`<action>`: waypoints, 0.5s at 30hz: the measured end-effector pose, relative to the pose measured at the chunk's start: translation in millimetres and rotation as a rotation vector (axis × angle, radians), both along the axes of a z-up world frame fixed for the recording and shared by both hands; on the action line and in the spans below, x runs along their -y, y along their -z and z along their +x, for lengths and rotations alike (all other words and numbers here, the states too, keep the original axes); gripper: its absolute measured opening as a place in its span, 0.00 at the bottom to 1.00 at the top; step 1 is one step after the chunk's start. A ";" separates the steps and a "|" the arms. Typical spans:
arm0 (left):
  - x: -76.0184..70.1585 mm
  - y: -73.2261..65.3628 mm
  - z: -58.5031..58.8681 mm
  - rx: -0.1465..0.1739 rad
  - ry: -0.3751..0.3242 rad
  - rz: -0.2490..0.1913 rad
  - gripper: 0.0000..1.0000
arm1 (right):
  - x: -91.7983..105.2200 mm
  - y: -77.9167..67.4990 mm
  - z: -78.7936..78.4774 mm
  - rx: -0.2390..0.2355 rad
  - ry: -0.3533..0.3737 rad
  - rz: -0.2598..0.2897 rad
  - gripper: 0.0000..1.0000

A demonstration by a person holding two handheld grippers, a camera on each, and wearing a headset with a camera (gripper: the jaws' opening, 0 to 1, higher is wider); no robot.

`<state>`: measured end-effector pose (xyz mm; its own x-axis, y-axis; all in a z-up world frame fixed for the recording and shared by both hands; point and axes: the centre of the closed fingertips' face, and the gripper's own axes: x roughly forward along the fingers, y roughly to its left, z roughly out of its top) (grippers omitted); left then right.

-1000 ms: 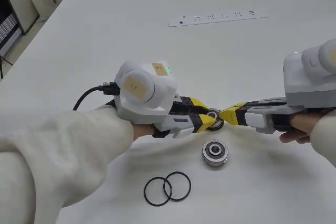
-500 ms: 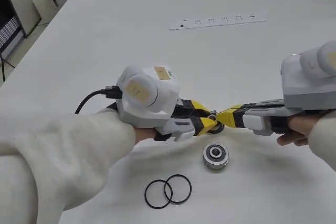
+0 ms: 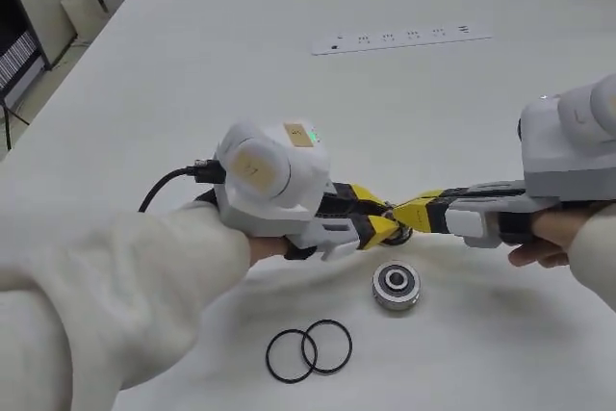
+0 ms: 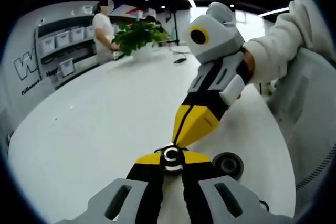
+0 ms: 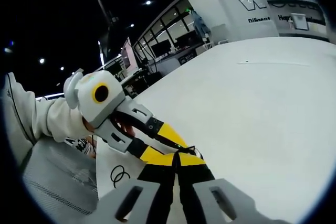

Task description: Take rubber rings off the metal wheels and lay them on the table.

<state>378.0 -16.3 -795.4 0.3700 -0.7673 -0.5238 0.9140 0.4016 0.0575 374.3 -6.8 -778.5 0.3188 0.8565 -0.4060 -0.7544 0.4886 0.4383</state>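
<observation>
A small metal wheel (image 4: 171,154) is clamped between the yellow jaws of my left gripper (image 4: 171,161). In the head view this wheel (image 3: 398,234) peeks out just under the two meeting tips. My right gripper (image 3: 404,214) comes in from the right, jaws together, pinching a thin black rubber ring (image 5: 190,150) at the wheel's rim. The left gripper (image 3: 385,222) faces it tip to tip. A second metal wheel (image 3: 396,286) lies flat on the white table (image 3: 289,74) just below them. Two black rubber rings (image 3: 308,348) lie overlapping near the front.
A white power strip (image 3: 402,39) lies far back on the table. A black cable (image 3: 168,183) runs from the left gripper's body to the left. In the left gripper view a potted plant (image 4: 137,36) stands at the table's far end, with a person behind it.
The right gripper's tip has closed in on the held wheel, so the two yellow tips now meet and hide most of it. The loose wheel and rings have not moved.
</observation>
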 end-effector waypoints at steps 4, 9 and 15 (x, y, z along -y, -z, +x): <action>-0.1 0.0 0.1 0.000 -0.002 -0.005 0.13 | -0.4 -3.2 -1.2 -0.002 -0.006 0.019 0.00; -0.1 0.0 0.2 -0.003 -0.007 -0.003 0.13 | 0.1 -4.9 -1.2 0.002 -0.008 0.029 0.00; -1.4 -4.6 -1.8 0.024 0.010 0.023 0.14 | 3.0 1.7 2.8 0.003 0.012 -0.003 0.00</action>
<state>376.2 -14.9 -790.8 0.3751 -0.7590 -0.5322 0.9163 0.3906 0.0887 377.1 -9.9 -780.2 0.3303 0.8513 -0.4076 -0.7499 0.4990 0.4344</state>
